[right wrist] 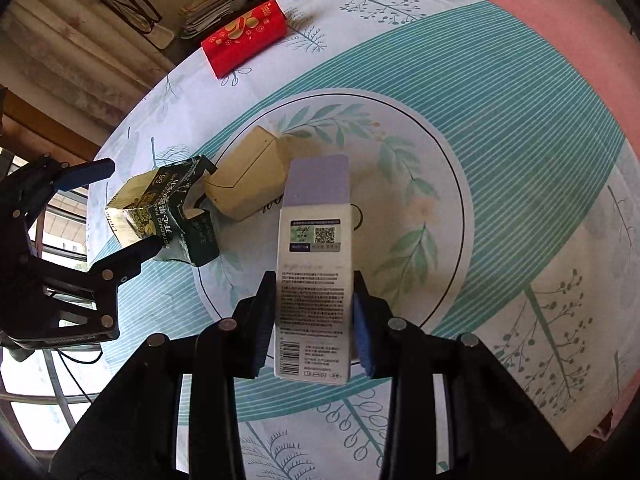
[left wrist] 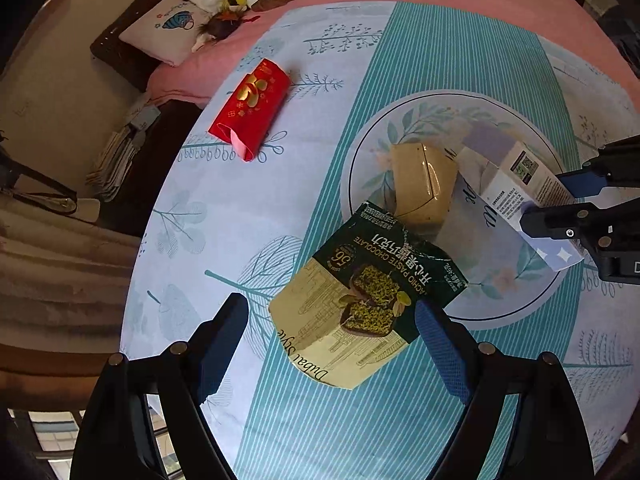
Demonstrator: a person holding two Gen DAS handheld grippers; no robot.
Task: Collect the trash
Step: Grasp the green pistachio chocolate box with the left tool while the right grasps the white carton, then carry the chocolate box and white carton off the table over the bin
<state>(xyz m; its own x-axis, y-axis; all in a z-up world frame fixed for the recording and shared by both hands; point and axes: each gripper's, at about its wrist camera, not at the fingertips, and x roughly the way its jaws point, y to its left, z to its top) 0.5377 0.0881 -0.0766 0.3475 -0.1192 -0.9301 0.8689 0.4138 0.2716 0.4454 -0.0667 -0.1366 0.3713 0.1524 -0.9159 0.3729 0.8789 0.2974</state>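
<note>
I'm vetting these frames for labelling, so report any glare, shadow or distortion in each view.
Left wrist view: fisheye curves the tablecloth; a glare streak crosses the tan box; room edges dark. Right wrist view: bright window lower left blows out; print on the white carton stays sharp but too small to read.

Four boxes (right wrist: 314, 264), one red (right wrist: 245, 36).

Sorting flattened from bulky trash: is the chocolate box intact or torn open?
Torn open: the chocolate box has a ragged, gaping dark-green end.
</note>
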